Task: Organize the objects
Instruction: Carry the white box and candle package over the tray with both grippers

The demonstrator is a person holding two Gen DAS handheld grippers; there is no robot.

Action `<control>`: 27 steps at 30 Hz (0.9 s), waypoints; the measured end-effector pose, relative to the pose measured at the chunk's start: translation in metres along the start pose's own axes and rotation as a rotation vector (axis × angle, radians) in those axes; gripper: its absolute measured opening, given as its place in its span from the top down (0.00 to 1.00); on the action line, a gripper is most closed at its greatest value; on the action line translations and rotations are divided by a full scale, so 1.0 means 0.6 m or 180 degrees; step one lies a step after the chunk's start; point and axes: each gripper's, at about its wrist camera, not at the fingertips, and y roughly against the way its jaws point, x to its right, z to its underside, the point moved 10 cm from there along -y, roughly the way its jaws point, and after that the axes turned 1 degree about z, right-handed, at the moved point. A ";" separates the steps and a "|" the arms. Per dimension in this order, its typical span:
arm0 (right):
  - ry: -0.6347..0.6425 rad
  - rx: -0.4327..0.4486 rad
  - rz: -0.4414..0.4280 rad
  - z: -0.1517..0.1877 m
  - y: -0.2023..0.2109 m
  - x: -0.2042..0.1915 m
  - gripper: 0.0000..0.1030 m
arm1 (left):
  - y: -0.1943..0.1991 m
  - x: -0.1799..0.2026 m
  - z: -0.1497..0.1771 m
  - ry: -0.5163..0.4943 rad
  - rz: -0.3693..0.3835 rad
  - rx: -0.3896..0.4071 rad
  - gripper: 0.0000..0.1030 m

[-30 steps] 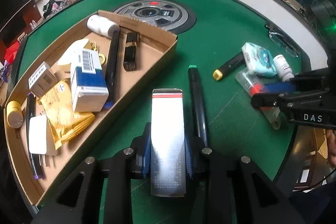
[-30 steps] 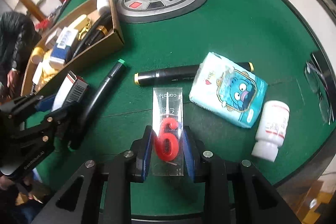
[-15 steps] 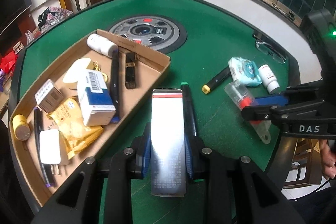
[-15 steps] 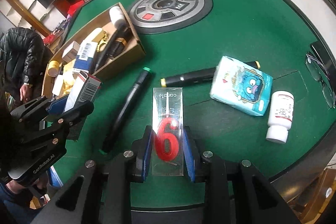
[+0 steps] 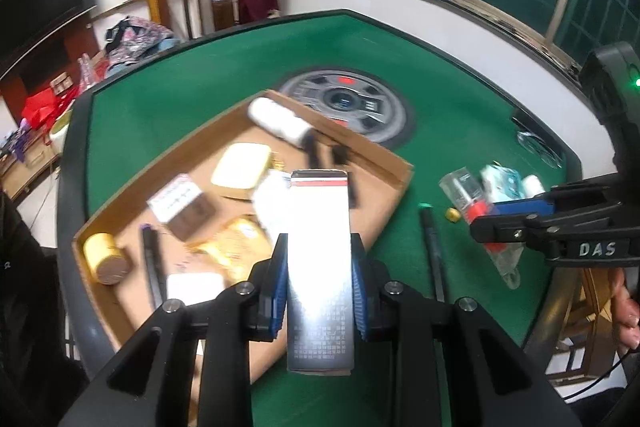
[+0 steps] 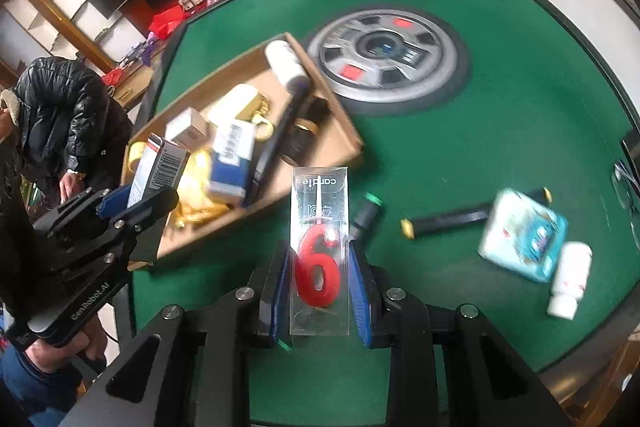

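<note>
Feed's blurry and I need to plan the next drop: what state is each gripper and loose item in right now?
Left gripper: shut on silver box.
Right gripper: shut on candle pack.
Cardboard tray: open, holding items.
White bottle: lying on table, capped.
Tissue pack: lying on table.

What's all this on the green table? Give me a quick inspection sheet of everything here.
Surface: round green felt table with a grey wheel-like centre panel.
Job's things: cardboard tray holding boxes, bottles and pens; still on the felt are a black marker, tissue pack and white bottle.
Clutter: eyeglasses at the far edge.
Grippers: left tongs clamp a silver box; right tongs clamp a clear candle pack.
Cables: nothing seen.
Surroundings: windows, shelves, a dark-jacketed bystander.
</note>
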 end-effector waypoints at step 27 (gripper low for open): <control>0.0111 -0.0111 0.0200 -0.212 -0.180 -0.116 0.71 | -0.055 -0.219 0.038 0.0209 -0.0374 -0.0219 0.75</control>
